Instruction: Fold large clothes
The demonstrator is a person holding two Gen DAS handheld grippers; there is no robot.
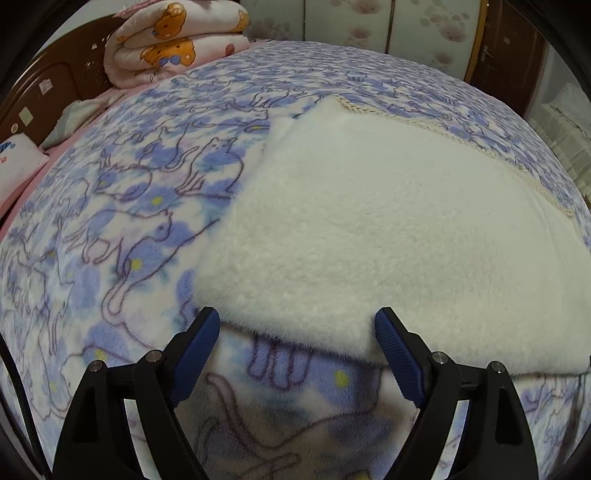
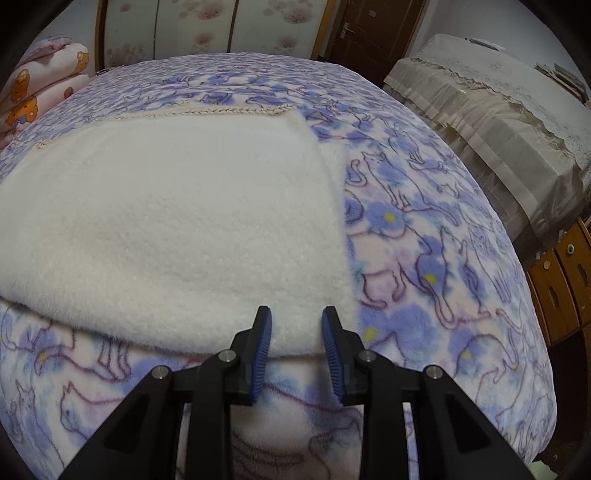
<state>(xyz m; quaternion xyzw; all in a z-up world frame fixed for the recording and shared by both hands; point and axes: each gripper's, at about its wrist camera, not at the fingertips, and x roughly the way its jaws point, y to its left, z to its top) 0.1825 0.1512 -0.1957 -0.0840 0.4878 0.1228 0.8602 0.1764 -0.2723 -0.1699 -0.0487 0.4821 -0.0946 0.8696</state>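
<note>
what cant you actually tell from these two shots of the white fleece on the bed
- Left wrist view: the white fleece runs off the right edge, so its full extent is cut off.
- Both views: what lies under its near fold is hidden by the fleece itself.
- Right wrist view: whether the right gripper pads touch the fleece edge cannot be told.
- Neither view shows the person.

Home bedroom: bed, folded quilt, wardrobe.

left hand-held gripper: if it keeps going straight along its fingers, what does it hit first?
Most likely the near folded edge of the cream fleece layer, which lies between the open fingers of the left hand-held gripper. The cat-print blanket sits just beneath it; depth is hard to judge here.
</note>
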